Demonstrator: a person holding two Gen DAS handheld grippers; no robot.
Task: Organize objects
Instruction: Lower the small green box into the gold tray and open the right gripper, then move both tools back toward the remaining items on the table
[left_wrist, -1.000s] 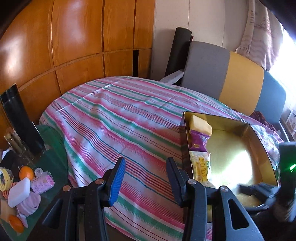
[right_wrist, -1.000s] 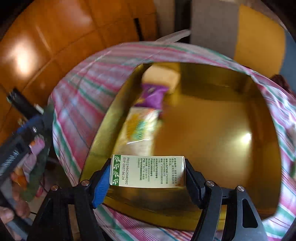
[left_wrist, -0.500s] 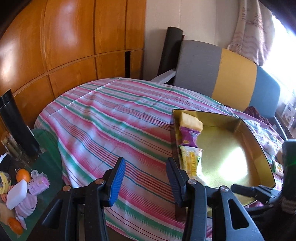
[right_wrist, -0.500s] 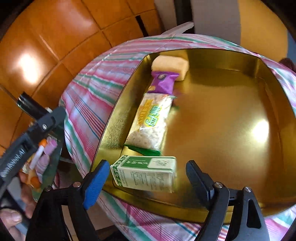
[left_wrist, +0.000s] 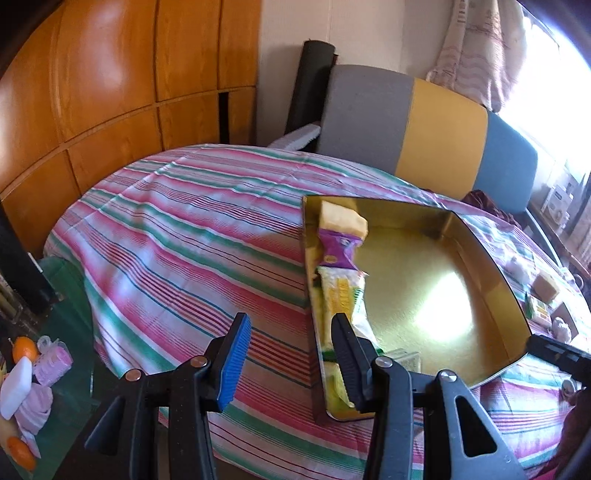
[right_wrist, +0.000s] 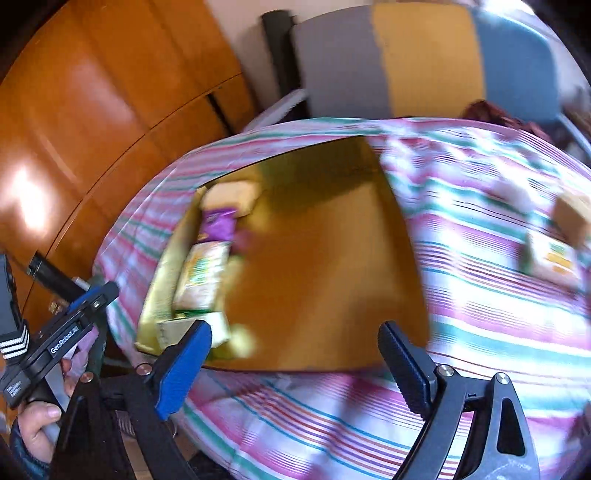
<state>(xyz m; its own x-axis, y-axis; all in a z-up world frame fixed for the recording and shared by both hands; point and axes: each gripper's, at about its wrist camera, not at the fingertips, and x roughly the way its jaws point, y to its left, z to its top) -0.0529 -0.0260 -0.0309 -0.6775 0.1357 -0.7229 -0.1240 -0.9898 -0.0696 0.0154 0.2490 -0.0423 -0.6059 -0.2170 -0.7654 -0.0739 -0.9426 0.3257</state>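
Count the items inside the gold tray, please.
4, in one row along the left wall of the gold tray: sponge cake, purple packet, yellow-green packet, small carton. None seems hidden.

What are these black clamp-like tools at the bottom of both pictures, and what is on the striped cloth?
No robot is here: a person holds a two-finger gripper in each hand, and each gripper carries a wide-angle camera looking along its fingers. One picture comes from the left gripper, the other from the right gripper.

On the pink-and-green striped cloth stands a shallow gold metal tray. Along its left wall lie a pale yellow block, a purple wrapped snack, a yellow-green packet and a small green-and-white carton. More snacks wait on the cloth to the right, such as a white-and-green packet.

Both grippers hold nothing. The right one's jaws are opening, with nothing between them.
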